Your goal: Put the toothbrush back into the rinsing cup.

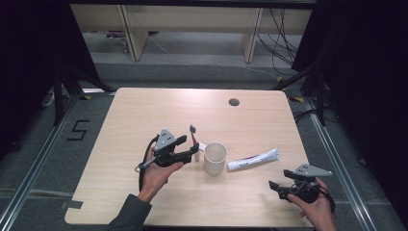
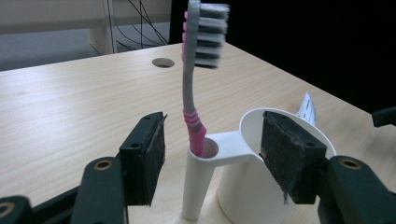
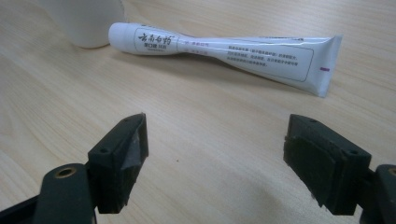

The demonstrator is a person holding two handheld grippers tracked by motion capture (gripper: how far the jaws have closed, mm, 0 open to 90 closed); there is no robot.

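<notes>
Pale wood-grain tabletop (image 1: 144, 115), seen from the person's side, carried all the things of the work. Nearest, toward the near right corner, the right tool (image 3: 215, 158) hovered with its jaws spread wide and nothing between them, aimed at the toothpaste tube (image 3: 224, 53), which lay flat with its cap end just beside the cup. Near the middle of the tabletop stood the white cup (image 1: 215, 158); its side holder (image 2: 198, 182) carried the toothbrush (image 2: 194, 79), upright, bristles at the top, pink grip seated in the socket. The left tool (image 2: 212, 158) straddled that holder, jaws apart and clear of the handle on both sides, so the brush stood free of them. Beyond lay bare tabletop and a cable hole (image 1: 234, 102) near the far edge. To finish this release well, the left tool should probably back straight away along its own line, jaws kept wide, so that neither pad brushed the handle or tipped the light cup.
</notes>
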